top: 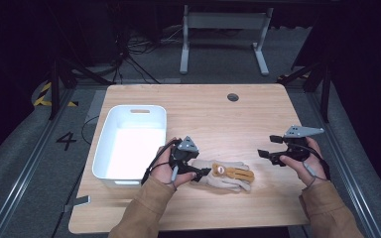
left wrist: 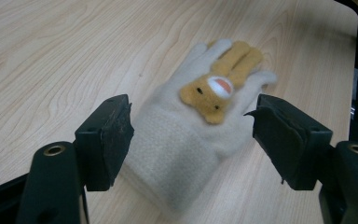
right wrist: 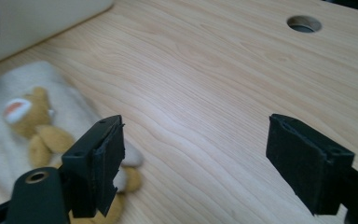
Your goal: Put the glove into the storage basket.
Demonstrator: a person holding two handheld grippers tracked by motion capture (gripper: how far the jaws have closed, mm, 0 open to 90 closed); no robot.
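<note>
Now straddling the cuff of the cream glove [left wrist: 191, 140] lying on the table [top: 218, 114] near the white bin [top: 110, 124]: left gripper [left wrist: 191, 135], jaws apart, not pressing. Well off: right gripper [right wrist: 193, 154], jaws wide, nothing between.

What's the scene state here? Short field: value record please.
surface: wooden table
item in hand: cream glove with a tan bear patch, lying flat on the table
left gripper: jaws astride the glove's cuff end, gaps show at both pads, open
right gripper: open, nothing between jaws, over bare wood to the glove's right
bin: white bin, left part of the table, nothing visible inside
table hole: round hole near the far edge
</note>
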